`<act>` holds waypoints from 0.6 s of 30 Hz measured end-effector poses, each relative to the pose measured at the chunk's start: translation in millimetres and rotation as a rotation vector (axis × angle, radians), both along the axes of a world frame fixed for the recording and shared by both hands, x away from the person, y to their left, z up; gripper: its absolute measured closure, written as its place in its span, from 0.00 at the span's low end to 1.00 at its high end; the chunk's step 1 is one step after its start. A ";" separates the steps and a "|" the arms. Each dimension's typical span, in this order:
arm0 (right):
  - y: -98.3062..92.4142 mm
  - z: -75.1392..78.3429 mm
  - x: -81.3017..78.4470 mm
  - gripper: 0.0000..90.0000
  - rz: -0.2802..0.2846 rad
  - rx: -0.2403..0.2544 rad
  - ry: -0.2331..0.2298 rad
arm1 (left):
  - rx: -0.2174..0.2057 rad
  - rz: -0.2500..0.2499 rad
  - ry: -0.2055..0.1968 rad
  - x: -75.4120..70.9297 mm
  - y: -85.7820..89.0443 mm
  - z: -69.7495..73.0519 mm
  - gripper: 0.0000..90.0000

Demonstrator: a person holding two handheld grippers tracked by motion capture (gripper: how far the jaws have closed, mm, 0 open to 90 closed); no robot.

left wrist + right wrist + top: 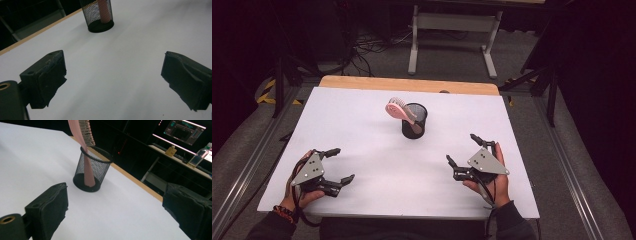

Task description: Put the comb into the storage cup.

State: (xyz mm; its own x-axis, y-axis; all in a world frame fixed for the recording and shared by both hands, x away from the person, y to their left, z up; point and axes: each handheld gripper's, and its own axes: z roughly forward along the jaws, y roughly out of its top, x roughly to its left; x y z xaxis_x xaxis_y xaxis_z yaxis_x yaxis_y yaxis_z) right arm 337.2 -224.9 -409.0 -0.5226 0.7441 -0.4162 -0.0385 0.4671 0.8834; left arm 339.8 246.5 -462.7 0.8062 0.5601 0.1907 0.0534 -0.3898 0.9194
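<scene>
Worktop (362, 150) bare between the hand-held grippers, left (333, 165) and right (464, 148), both wide open, empty. Pink hairbrush (398, 109) stands handle-down in mesh cup (414, 121), head tilted toward upper left.

Dim overall; the white rectangular tabletop (362, 150) is evenly lit, its surroundings dark. Near black tongs blur in both gripper views.

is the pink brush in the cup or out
In: the pink brush stands handle-down inside the black mesh cup, head leaning out over the rim.

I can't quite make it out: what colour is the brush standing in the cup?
Pink; the brush shows best in the right gripper view.
</scene>
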 end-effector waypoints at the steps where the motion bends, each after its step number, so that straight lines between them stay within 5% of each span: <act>1: -1.1 -2.1 -1.0 0.08 -0.002 -0.001 0.007 | 0.000 0.000 0.000 -0.1 0.2 0.1 0.07; 18: -35.0 -34.3 -13.9 0.07 -0.059 -0.045 0.060 | 0.001 -0.002 0.004 0.8 -0.4 -0.5 0.07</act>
State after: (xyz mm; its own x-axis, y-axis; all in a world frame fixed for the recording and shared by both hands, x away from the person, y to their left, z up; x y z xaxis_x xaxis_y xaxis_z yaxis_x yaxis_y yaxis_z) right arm 323.2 -259.8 -443.3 -0.5032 0.7557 -0.4191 0.0424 0.5060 0.8615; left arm 340.6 246.1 -463.2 0.8080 0.5583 0.1881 0.0560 -0.3906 0.9188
